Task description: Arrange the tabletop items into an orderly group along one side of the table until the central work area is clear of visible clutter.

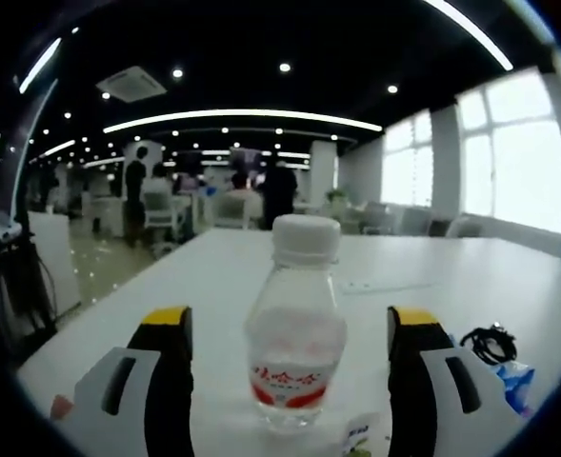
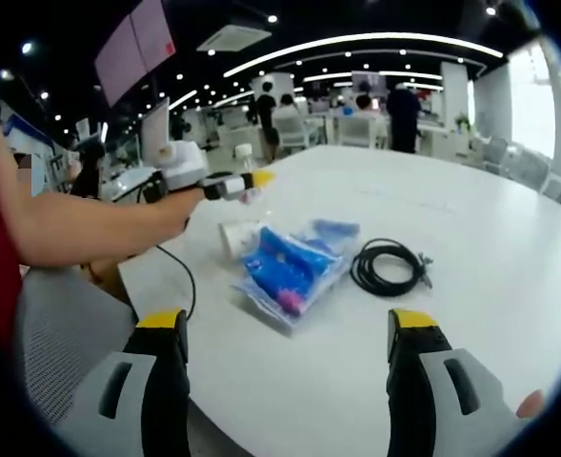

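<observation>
A clear water bottle (image 1: pixel 296 347) with a white cap and red label stands upright on the white table (image 1: pixel 470 276). My left gripper (image 1: pixel 291 319) is open, one jaw on each side of the bottle with a gap to both. In the right gripper view, a bare arm holds out the left gripper (image 2: pixel 247 183) at the table's far left edge, by the bottle (image 2: pixel 246 155). My right gripper (image 2: pixel 288 324) is open over the near table edge with nothing between its jaws. Beyond it lie a blue plastic packet (image 2: pixel 290 271), a coiled black cable (image 2: pixel 387 267) and a white cup (image 2: pixel 237 236) on its side.
In the left gripper view, the cable (image 1: pixel 490 343) and blue packet (image 1: pixel 516 386) lie to the right, and a small green-and-white wrapper (image 1: pixel 361 433) sits near the bottle's base. A grey chair (image 2: pixel 61 333) stands at the table edge. People stand among desks far behind.
</observation>
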